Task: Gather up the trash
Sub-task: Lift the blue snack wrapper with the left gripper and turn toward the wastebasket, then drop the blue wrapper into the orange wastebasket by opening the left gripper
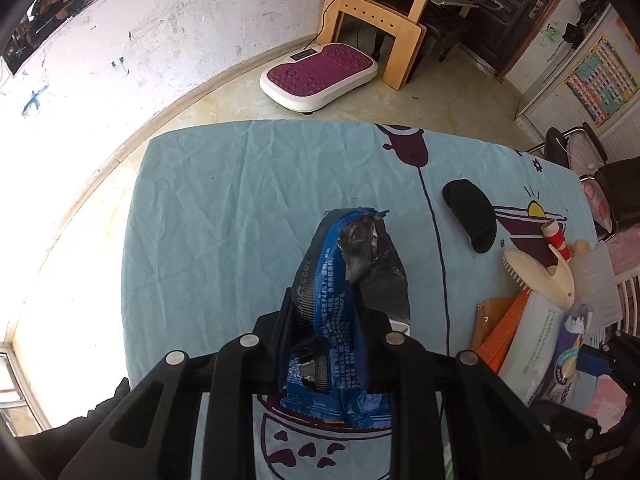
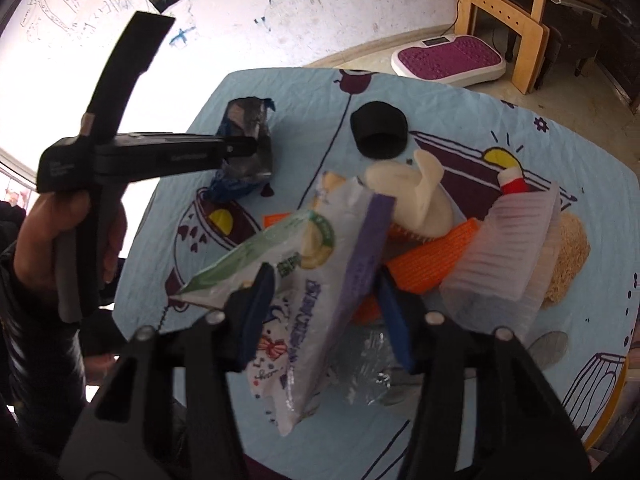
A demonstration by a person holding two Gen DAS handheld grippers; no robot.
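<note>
A torn blue snack wrapper (image 1: 344,280) with a silver foil lining stands between the fingers of my left gripper (image 1: 334,316), which is shut on it above the blue tablecloth (image 1: 220,208). The right wrist view shows that gripper (image 2: 240,148) from the side, pinching the wrapper (image 2: 248,136), with a person's hand (image 2: 52,232) on its handle. My right gripper (image 2: 322,284) is shut on a crumpled white, green and purple snack bag (image 2: 320,280), with a blue pad on each side. A clear plastic scrap (image 2: 368,364) lies under it.
A black slipper-like piece (image 2: 380,128), a cream brush (image 2: 416,196), a red and white tube (image 2: 512,180), an orange mesh item (image 2: 432,260), a ribbed translucent tub (image 2: 508,256) and a tan pad (image 2: 568,256) crowd the table's right half. A purple platform (image 1: 320,76) and wooden chairs (image 1: 380,20) stand on the floor.
</note>
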